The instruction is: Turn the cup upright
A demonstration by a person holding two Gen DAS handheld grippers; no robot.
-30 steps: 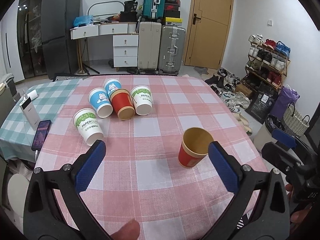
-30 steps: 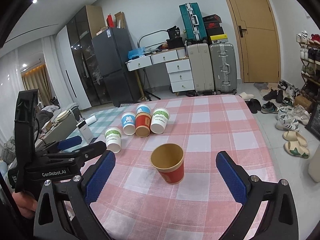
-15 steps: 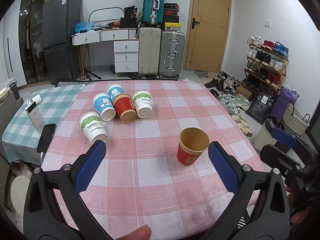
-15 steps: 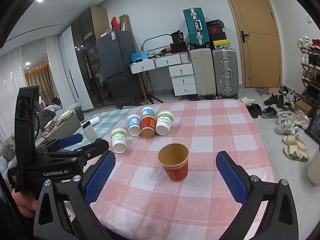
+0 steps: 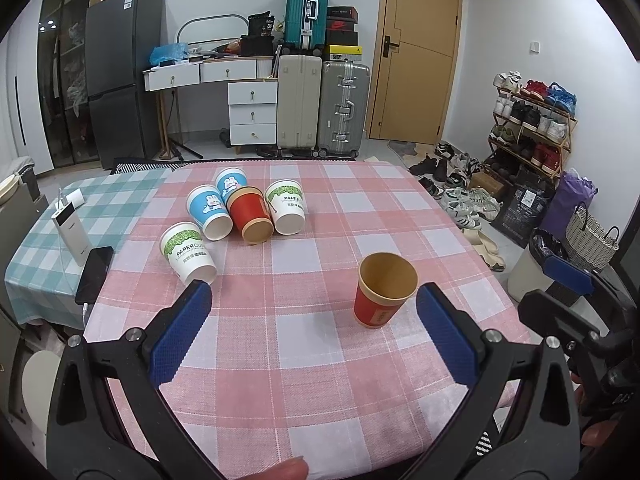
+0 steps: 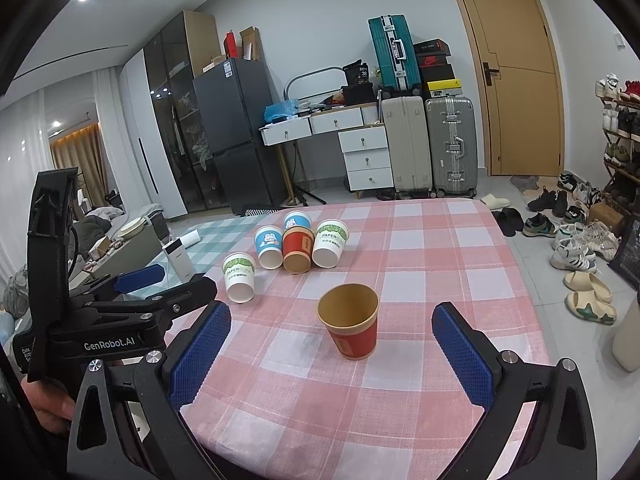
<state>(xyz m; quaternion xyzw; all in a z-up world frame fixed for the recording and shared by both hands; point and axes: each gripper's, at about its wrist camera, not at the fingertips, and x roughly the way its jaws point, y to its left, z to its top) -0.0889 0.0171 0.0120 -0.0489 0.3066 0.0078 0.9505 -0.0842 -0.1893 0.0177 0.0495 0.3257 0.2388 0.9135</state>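
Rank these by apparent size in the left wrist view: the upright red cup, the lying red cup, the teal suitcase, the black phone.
1. Teal suitcase, though farthest away.
2. Upright red cup, nearest the camera, which inflates it.
3. Lying red cup.
4. Black phone, close to the lying cup; that order is unsure.

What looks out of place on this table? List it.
Five cups lie tipped on their sides at the far left of the table, mouths toward the cameras. Only the red cup stands upright, apart from them. Nothing looks spilled or damaged.
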